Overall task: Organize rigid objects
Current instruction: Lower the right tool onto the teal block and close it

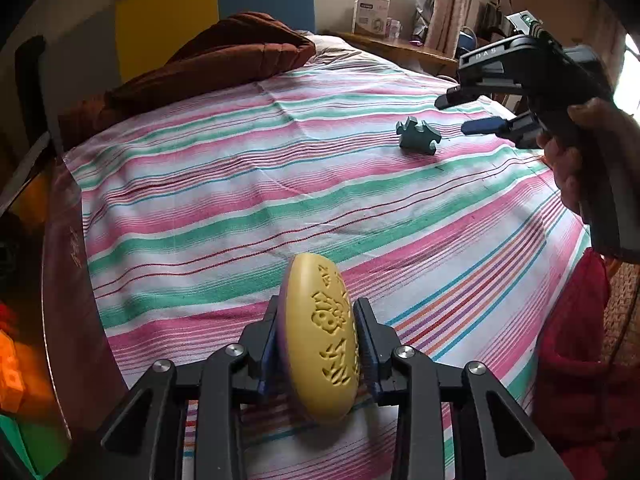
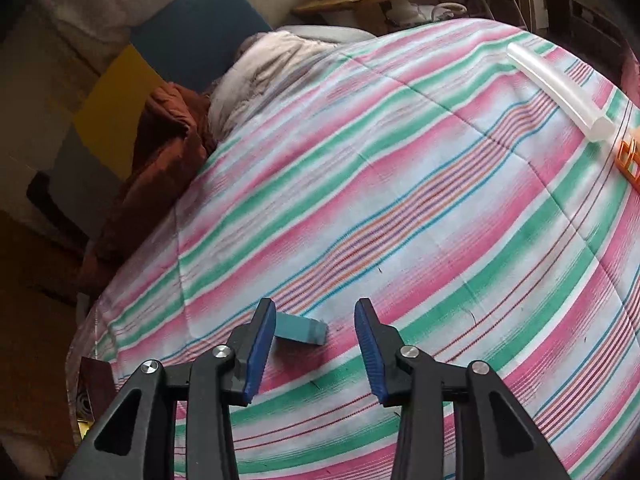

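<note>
We count one yellow oval block (image 1: 324, 340), one teal puzzle piece (image 1: 418, 135), one clear tube (image 2: 560, 94) and one orange item (image 2: 630, 156), all over a single striped bedsheet (image 1: 248, 184).

Nearest in the left wrist view, at six o'clock, our left gripper (image 1: 320, 344) is clenched on the yellow oval block; both blue pads press its flat faces, and the block stands on edge between them with its embossed side turned toward three o'clock. A purple layer shows along its other face.

Further off, at about two o'clock, the teal puzzle piece lies on the sheet by itself. Just beyond it our right gripper (image 1: 464, 114) hangs in our hand (image 1: 576, 152), near the piece but apart from it.

In the right wrist view that gripper's jaws stand wide apart and hold nothing. The puzzle piece (image 2: 300, 332) sits just past the left pad, partly hidden behind it; we cannot tell whether they touch.

Far at two o'clock the clear tube lies across the sheet, the orange item just beside its near end. A brown blanket (image 1: 224, 64) is heaped at eleven o'clock.
</note>
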`<control>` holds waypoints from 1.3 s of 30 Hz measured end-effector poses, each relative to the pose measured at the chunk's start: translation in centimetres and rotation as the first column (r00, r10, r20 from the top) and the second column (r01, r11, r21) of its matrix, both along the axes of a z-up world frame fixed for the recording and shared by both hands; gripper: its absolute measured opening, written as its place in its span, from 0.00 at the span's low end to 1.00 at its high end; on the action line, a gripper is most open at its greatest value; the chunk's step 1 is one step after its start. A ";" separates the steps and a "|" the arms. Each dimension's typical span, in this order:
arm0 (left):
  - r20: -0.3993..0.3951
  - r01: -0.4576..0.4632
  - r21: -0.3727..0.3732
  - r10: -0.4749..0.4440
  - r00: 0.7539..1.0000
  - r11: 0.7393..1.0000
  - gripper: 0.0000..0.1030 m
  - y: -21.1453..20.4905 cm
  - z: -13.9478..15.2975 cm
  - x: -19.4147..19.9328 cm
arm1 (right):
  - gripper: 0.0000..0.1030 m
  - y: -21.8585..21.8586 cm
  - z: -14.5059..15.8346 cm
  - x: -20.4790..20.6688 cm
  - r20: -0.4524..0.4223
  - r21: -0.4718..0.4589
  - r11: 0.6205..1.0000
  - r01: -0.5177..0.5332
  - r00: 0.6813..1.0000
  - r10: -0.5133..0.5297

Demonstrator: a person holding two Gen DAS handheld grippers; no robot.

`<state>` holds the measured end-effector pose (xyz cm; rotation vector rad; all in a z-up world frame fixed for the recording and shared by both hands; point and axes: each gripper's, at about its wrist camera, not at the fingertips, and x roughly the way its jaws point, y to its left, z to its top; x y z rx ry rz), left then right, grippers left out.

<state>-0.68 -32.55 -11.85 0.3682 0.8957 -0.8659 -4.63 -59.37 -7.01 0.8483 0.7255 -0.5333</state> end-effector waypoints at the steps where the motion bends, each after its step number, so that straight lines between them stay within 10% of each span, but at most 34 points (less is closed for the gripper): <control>1: -0.003 -0.001 -0.003 0.001 1.000 1.000 0.34 0.1 0.0 0.1 | 0.40 0.0 0.2 0.0 0.010 -0.005 1.000 0.000 1.000 0.000; 20: -0.072 -0.005 -0.094 -0.002 0.997 0.996 0.32 1.1 0.3 1.2 | 0.40 -0.4 -0.2 -0.2 -0.026 0.008 1.000 0.021 0.999 -0.021; 39: -0.030 0.030 -0.035 -0.031 0.999 0.999 0.33 3.2 0.8 -1.1 | 0.43 -0.2 -0.6 -0.1 -0.024 0.039 0.999 -0.005 1.000 0.005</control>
